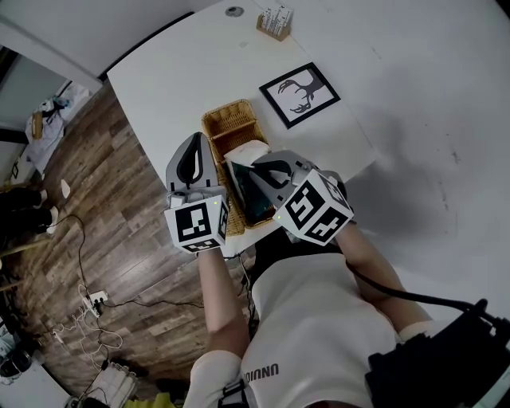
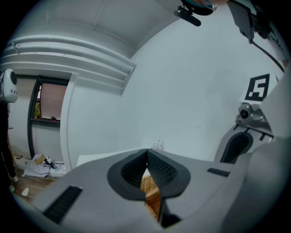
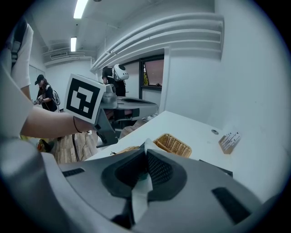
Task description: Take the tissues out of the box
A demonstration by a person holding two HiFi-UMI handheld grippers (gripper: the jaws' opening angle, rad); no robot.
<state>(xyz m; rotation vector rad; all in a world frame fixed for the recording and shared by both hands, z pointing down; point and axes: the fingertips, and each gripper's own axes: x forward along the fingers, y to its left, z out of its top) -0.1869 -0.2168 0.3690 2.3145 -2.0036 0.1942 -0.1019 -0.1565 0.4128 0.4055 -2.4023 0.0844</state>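
**White table and its load**

In the head view, a white table (image 1: 175,72) with a rounded corner carries four things. A wicker basket (image 1: 229,121) lies near the front edge. A framed black-and-white deer print (image 1: 300,94) lies flat just beside it. A small wooden holder (image 1: 274,24) stands at the far side, near a round grommet (image 1: 234,11). A dark tissue box (image 1: 253,203) sits against the basket; what it rests on cannot be told.

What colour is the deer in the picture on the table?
Black, on a white background. The deer picture shows best in the head view.
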